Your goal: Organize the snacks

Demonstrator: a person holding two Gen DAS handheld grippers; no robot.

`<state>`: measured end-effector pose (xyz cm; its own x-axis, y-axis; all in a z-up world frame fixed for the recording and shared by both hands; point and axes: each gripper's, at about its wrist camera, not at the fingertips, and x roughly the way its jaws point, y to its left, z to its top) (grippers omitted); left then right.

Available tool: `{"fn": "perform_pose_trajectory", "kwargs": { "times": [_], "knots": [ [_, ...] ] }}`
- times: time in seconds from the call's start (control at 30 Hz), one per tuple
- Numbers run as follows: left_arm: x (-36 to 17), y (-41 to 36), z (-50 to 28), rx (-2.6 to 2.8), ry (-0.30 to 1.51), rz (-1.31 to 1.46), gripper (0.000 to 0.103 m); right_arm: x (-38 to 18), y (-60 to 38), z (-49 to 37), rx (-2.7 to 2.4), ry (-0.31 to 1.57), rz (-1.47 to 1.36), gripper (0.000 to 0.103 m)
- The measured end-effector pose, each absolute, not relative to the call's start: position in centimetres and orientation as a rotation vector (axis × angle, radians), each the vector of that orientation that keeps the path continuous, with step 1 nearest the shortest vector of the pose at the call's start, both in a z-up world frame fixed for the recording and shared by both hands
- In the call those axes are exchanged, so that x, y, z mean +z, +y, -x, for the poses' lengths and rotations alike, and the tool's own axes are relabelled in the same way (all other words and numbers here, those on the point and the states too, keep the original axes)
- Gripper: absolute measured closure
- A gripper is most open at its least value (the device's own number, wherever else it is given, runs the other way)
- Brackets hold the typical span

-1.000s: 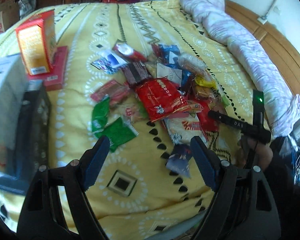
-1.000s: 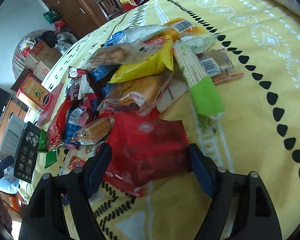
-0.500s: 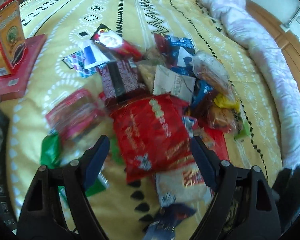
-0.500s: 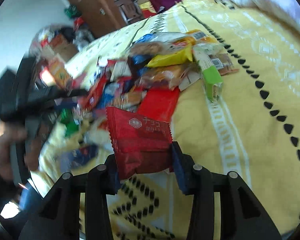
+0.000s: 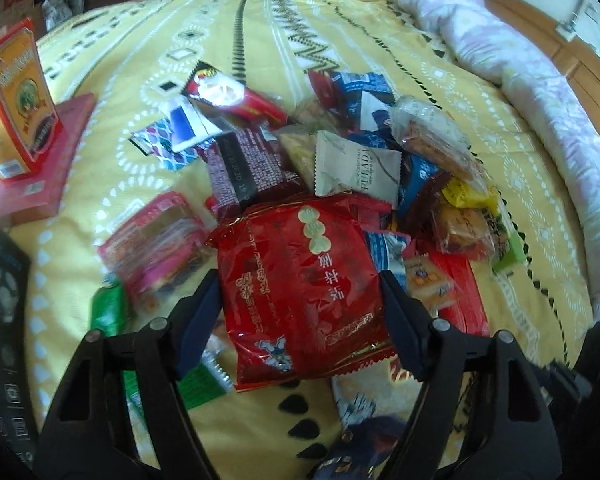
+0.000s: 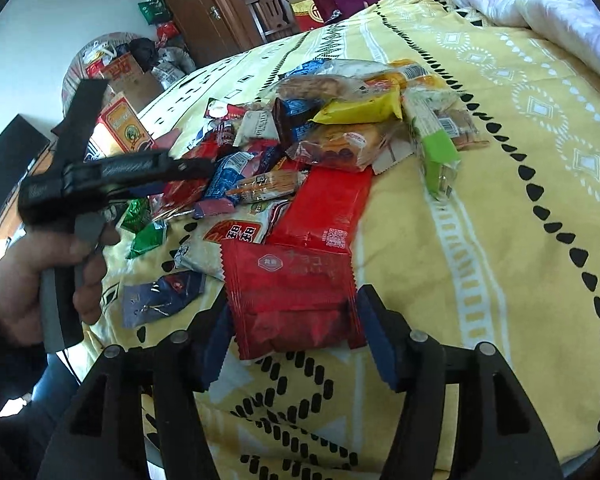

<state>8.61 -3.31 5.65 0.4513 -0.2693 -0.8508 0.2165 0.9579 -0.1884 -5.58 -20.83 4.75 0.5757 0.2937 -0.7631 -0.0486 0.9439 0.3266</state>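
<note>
Assorted snack packets lie in a loose pile (image 5: 360,160) on a yellow patterned bedspread (image 5: 260,40). My left gripper (image 5: 300,292) straddles a large puffy red snack bag (image 5: 296,248). Its jaws are closing, and both pads touch the bag's sides. In the right wrist view, a dark red flat packet (image 6: 288,280) lies on the bedspread in front of the pile (image 6: 340,120). My right gripper (image 6: 294,320) is around the packet. Its jaws are opening and stand at the packet's edges. A person's hand (image 6: 28,280) holds the left tool at the left.
An upright orange-red box (image 5: 16,92) stands on a flat red box (image 5: 40,176) at the left. A black panel with buttons (image 5: 0,300) lies nearer. A rolled pink-white duvet (image 5: 540,92) runs along the wooden headboard on the right. Wooden doors (image 6: 204,12) stand beyond the bed.
My left gripper moved forward and down onto the pile and now closes on the large red bag. The right gripper lifted the dark red packet back from the pile, then widened its jaws.
</note>
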Motion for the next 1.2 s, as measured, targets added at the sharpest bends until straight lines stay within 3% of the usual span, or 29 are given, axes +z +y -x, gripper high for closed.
{"fn": "perform_pose_trajectory", "kwargs": {
  "times": [0.23, 0.53, 0.8, 1.2],
  "knots": [
    [6.8, -0.1, -4.7, -0.341, 1.050, 0.028, 0.026, 5.2, -19.7, 6.8, 0.331, 0.953, -0.336, 0.017],
    [7.7, 3.6, -0.3, -0.316, 1.062, 0.048, 0.026, 5.4, -20.9, 7.8, 0.207, 0.962, -0.316, 0.017],
    [8.5, 3.9, 0.1, -0.355, 1.040, 0.073, 0.026, 5.0, -20.7, 3.3, 0.235, 1.057, -0.067, 0.017],
    [8.6, 5.0, 0.9, -0.376, 1.040, 0.125, 0.026, 5.9, -16.8, 6.3, 0.441, 1.157, -0.204, 0.017]
  ]
}}
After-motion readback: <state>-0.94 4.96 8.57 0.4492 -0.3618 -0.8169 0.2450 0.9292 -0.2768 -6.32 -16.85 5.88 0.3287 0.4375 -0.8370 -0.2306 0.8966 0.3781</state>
